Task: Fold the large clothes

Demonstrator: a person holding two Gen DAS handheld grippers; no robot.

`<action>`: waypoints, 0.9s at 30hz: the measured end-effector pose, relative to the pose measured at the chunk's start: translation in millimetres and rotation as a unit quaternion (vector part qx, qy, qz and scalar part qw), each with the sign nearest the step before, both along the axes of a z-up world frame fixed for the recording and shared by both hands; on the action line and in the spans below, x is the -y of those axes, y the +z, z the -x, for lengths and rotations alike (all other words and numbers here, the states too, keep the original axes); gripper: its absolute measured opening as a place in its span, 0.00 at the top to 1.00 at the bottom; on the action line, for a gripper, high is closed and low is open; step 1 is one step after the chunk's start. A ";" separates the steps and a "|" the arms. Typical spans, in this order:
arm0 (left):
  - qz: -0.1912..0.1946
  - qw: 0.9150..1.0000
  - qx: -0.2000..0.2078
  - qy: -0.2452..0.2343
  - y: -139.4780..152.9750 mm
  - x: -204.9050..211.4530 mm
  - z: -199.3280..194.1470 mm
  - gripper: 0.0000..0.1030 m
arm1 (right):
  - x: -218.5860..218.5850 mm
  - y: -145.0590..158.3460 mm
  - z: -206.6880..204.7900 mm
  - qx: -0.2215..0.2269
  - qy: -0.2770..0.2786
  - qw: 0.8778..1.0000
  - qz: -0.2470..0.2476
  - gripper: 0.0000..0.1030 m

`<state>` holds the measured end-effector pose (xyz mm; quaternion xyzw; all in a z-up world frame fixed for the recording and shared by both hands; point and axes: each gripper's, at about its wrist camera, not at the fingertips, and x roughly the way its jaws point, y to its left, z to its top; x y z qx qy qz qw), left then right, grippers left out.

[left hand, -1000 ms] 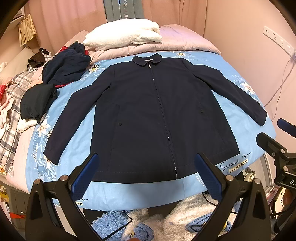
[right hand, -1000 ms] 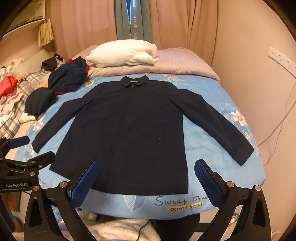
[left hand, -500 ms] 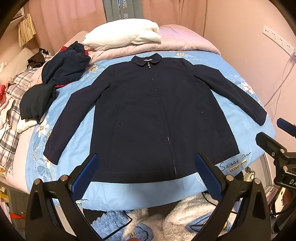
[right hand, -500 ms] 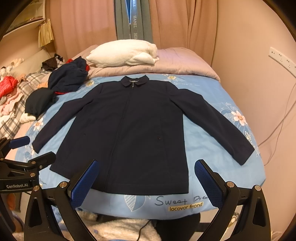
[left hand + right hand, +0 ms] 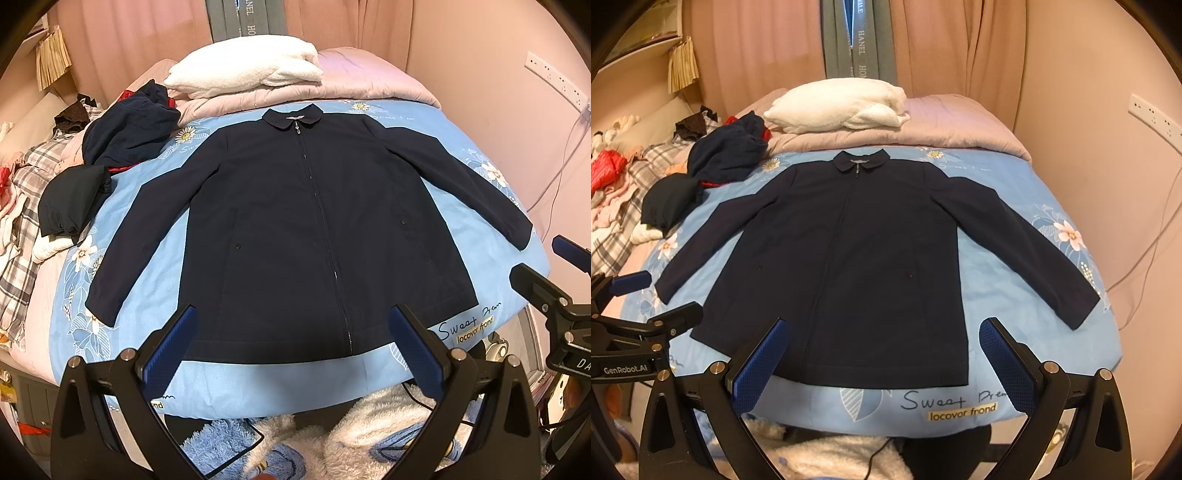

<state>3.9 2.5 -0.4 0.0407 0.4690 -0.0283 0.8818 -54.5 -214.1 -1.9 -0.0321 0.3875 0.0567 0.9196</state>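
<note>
A dark navy zip jacket (image 5: 317, 229) lies flat, front up, on a light blue floral bed cover (image 5: 155, 280), collar at the far end and both sleeves spread out. It also shows in the right wrist view (image 5: 857, 266). My left gripper (image 5: 293, 343) is open and empty, held in front of the jacket's hem near the bed's foot. My right gripper (image 5: 882, 354) is open and empty, also in front of the hem. The right gripper shows at the right edge of the left wrist view (image 5: 546, 280); the left gripper shows at the left edge of the right wrist view (image 5: 646, 299).
A pile of dark clothes (image 5: 122, 133) and plaid fabric (image 5: 18, 229) lies on the bed's left side. A white folded blanket (image 5: 243, 70) sits on a pink quilt (image 5: 369, 85) at the head. A pink wall (image 5: 1108, 129) runs along the right. Fluffy rugs (image 5: 332, 435) and a cable lie below the bed's foot.
</note>
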 end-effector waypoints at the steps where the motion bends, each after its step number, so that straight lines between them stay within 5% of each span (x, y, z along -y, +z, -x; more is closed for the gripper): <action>1: 0.001 1.000 0.000 0.000 -0.2 0.1 0.0 0.00 | -0.3 -0.2 0.1 0.000 0.000 1.000 0.000 0.01; 16: 0.012 1.000 0.001 -0.006 -1.5 -1.7 -2.5 0.00 | 1.4 -1.7 -1.9 0.003 0.004 1.000 -0.014 0.01; 22: 0.125 0.990 -0.056 -0.006 -45.2 -29.9 -32.6 0.00 | 53.6 -51.7 -31.4 -0.020 0.023 0.981 -0.192 0.01; 27: 0.258 0.956 -0.140 -0.002 -112.0 -66.3 -61.1 0.00 | 138.3 -132.1 -56.3 -0.069 -0.068 0.940 -0.326 0.01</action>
